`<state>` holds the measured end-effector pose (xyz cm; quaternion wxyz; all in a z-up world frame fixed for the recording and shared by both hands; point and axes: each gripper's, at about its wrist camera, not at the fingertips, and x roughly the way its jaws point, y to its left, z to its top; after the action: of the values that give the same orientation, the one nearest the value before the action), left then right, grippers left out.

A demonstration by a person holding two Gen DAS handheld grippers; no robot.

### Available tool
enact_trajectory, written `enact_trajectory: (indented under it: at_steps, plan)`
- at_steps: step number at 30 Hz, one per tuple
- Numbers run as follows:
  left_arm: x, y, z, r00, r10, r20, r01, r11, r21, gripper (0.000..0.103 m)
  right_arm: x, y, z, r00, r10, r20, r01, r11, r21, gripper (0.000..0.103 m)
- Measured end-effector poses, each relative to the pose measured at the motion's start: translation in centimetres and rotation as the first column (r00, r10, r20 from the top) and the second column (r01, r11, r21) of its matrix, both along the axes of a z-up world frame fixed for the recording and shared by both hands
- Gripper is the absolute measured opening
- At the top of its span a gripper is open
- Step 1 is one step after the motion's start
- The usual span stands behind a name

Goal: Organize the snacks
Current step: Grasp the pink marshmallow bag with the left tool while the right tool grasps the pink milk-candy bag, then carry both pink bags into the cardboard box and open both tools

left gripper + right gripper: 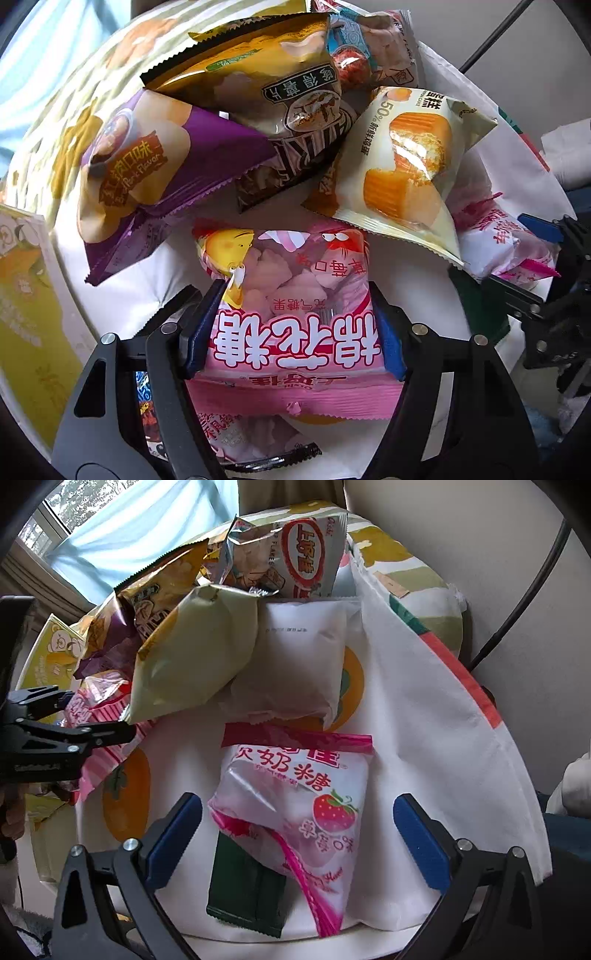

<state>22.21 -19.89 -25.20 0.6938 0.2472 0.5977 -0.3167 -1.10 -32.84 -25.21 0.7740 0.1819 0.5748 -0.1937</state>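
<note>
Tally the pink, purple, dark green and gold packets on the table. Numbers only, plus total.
Pink: 2 (marshmallow bag, strawberry candy bag)
Purple: 1 (purple bag)
Dark green: 1 (dark green packet)
Gold: 1 (gold bag)
Total: 5
One more under the marshmallow bag is too hidden to class.

Dark green packet [246,893] half hidden beneath the strawberry candy bag [295,805]

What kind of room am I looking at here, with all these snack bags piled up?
Probably a home room, perhaps a bedroom or living room. A window with a pale blue curtain sits behind the pile, and the snacks lie on a fruit-print cloth, which looks domestic rather than commercial.
</note>
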Motion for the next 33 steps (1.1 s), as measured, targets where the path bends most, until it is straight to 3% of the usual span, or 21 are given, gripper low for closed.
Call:
enact_trajectory:
  at_steps: [4,7,9,15,27,33]
  plan:
    - [0.7,0.1,0.3,1.000,0.026,-0.011,-0.026,1.000,-0.015,0.070,0.2,-0.2,-0.4,1.000,-0.003,0.005,0.003,1.000,-0.004,0.103]
    - [0.8,0.3,0.5,1.000,0.027,-0.001,-0.027,0.999,-0.018,0.070,0.2,-0.2,-0.8,1.000,0.009,0.003,-0.009,1.000,0.004,0.088]
    - [0.7,0.4,0.4,1.000,0.028,0.007,-0.028,0.999,-0.017,0.070,0.4,0.0,-0.9,1.000,0.031,0.005,-0.031,1.000,0.001,0.073]
    - [0.1,0.6,0.9,0.998,0.055,0.016,-0.055,0.998,-0.030,0.069,0.3,0.4,-0.2,0.999,0.051,0.016,-0.050,0.999,-0.006,0.054]
    - [-1.6,2.4,4.7,0.985,0.154,0.072,-0.147,0.985,-0.091,0.068,-1.2,1.2,5.0,0.991,0.115,0.068,-0.113,0.993,-0.043,0.052]
    - [-2.8,4.3,8.9,0.957,0.256,0.134,-0.233,0.959,-0.163,0.068,-0.1,2.2,9.1,0.970,0.211,0.122,-0.202,0.976,-0.085,0.052]
